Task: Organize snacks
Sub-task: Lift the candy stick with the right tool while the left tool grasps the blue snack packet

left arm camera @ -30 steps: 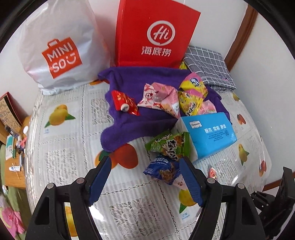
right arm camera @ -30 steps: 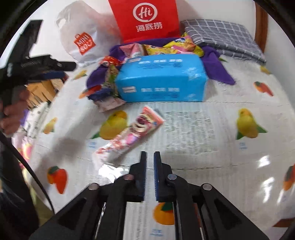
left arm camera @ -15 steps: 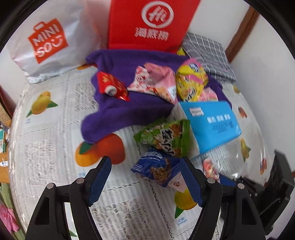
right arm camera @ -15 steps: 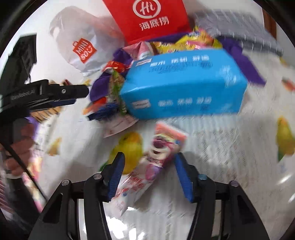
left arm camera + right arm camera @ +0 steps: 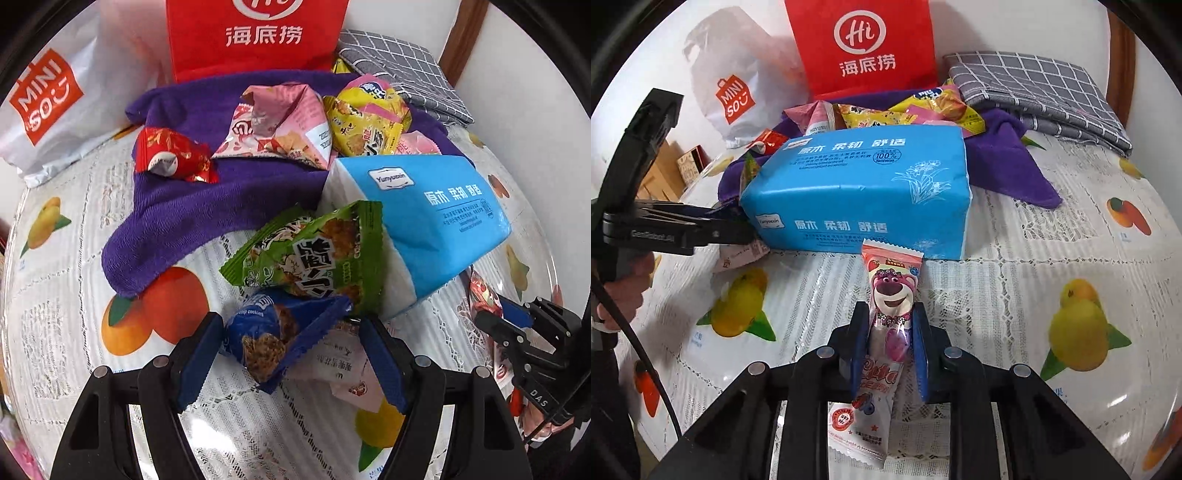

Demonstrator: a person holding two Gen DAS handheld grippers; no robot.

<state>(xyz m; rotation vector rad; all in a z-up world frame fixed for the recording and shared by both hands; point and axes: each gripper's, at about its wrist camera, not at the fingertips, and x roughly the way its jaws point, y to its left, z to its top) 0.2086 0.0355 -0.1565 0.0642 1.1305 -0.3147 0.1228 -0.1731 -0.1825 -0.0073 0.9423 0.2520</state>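
Note:
My right gripper (image 5: 889, 308) is closing its jaws on a long pink bear candy packet (image 5: 892, 291), and the pads press its sides. The packet lies on the fruit-print tablecloth (image 5: 1034, 295), its top against a blue tissue pack (image 5: 857, 184). My left gripper (image 5: 290, 325) stands open, straddling a blue cookie packet (image 5: 273, 339) without pressing it. A green snack packet (image 5: 314, 254) leans above it, and a pale pink packet (image 5: 347, 373) lies partly under it. More snacks lie on a purple towel (image 5: 192, 214): a red packet (image 5: 173, 155), a pink one (image 5: 280, 122) and a yellow one (image 5: 365, 122).
A red paper bag (image 5: 258, 33) and a white Miniso bag (image 5: 55, 96) stand against the back wall. A folded grey checked cloth (image 5: 1034, 88) lies at the back right. A hand (image 5: 624, 288) holds the left gripper at the table's left edge.
My left gripper sank and closed in on the blue cookie packet. My right gripper opened, moved over the pink bear packet and closed on it; the packet now points straight ahead.

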